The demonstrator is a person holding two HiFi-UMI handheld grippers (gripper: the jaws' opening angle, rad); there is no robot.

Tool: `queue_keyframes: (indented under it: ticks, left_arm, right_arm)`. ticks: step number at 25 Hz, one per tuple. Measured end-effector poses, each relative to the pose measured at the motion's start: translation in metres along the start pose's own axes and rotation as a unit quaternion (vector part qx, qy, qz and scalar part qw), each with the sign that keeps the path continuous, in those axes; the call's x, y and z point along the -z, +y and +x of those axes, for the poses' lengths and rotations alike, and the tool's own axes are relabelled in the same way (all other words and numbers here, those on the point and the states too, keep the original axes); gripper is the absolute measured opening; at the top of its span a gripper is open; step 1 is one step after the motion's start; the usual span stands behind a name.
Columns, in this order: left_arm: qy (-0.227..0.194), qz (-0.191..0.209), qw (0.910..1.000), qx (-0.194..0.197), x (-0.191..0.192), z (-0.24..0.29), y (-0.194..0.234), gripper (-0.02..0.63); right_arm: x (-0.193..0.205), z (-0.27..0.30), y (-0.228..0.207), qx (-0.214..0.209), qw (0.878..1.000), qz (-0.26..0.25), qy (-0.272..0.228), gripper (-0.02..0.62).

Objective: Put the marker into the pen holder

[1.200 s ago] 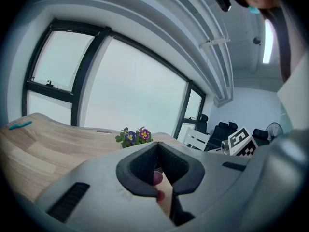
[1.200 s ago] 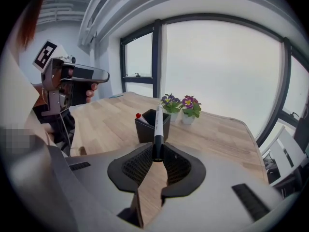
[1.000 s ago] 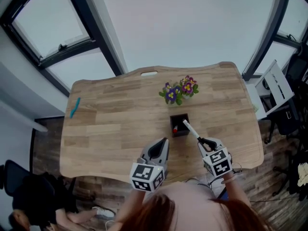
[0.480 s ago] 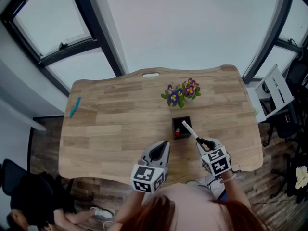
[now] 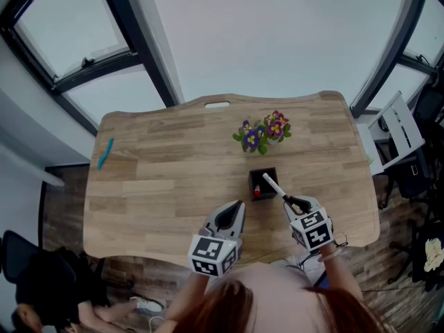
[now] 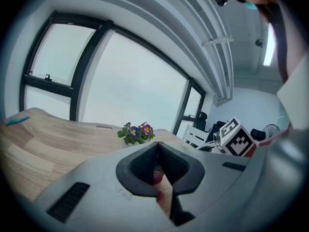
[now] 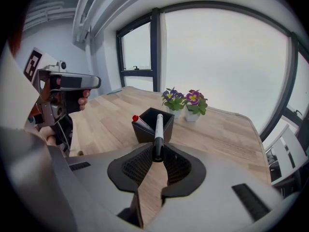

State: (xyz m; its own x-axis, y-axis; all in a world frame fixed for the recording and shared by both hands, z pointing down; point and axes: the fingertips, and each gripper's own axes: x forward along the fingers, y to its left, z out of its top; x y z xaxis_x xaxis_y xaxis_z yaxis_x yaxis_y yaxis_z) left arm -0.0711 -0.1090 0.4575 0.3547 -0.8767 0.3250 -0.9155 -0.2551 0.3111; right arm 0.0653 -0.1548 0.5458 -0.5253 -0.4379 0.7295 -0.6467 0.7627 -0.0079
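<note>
Left gripper (image 6: 157, 151): jaws closed together, nothing between them, held over the table's (image 5: 159, 179) near edge. Right gripper (image 7: 158, 152): jaws clamped on the dark end of the white marker (image 7: 159, 124), whose far end reaches over the black pen holder (image 7: 147, 130). Holder contains a red-capped pen (image 7: 136, 119). Potted flowers (image 7: 185, 100) stand just beyond.

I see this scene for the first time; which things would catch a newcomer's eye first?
The right gripper grips a white marker by its dark end, pointing it at the black pen holder on the wooden table, where a red-tipped pen already leans. Just behind stand small pots of purple and yellow flowers.
</note>
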Motion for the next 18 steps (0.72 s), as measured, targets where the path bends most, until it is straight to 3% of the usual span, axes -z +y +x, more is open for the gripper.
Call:
queue_keyframes:
  ticks: [18]
  left_arm:
    - [0.012,-0.020,0.9997,-0.005,0.006,0.014,0.020,0.002]
  right_arm:
    - [-0.027,0.021,-0.003,-0.018,1.000,0.006,-0.013,0.067]
